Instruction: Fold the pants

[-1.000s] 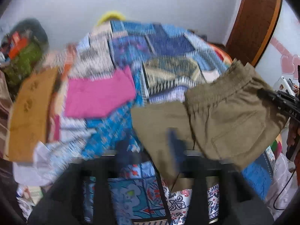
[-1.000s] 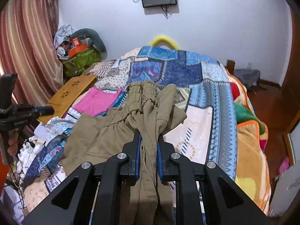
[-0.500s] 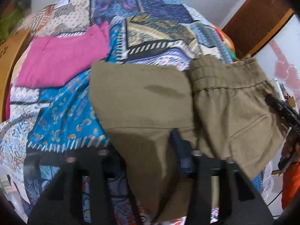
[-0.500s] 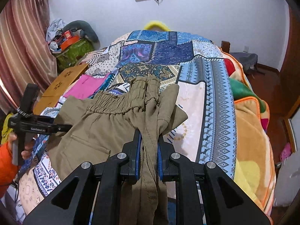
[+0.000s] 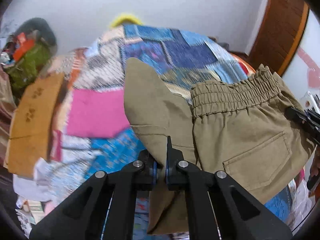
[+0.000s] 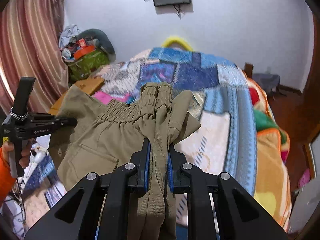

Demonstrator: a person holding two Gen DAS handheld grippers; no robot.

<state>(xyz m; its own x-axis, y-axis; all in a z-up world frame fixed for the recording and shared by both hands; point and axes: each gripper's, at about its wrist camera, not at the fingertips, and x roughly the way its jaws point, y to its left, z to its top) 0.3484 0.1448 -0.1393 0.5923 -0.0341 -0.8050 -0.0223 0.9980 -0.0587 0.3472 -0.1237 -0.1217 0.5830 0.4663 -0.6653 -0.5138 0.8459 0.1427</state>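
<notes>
The olive-khaki pants (image 5: 240,132) with a gathered elastic waistband hang lifted above the patchwork bed, stretched between both grippers. My left gripper (image 5: 161,160) is shut on a fold of the pant leg cloth. My right gripper (image 6: 159,156) is shut on a bunched strip of the pants (image 6: 112,140) near the waistband. The right gripper also shows at the right edge of the left wrist view (image 5: 304,120). The left gripper shows at the left of the right wrist view (image 6: 66,122), held by a hand in an orange sleeve.
The bed carries a blue patchwork cover (image 6: 200,74). A folded pink garment (image 5: 96,114) and a brown wooden board (image 5: 34,120) lie at its left. A cluttered green pile (image 6: 88,60) stands by the curtain. An orange blanket (image 6: 268,160) hangs over the right side.
Both grippers have lifted the pants higher off the bed, and the views have tilted up toward the wall. The left gripper's jaws are now closed tight on the leg cloth.
</notes>
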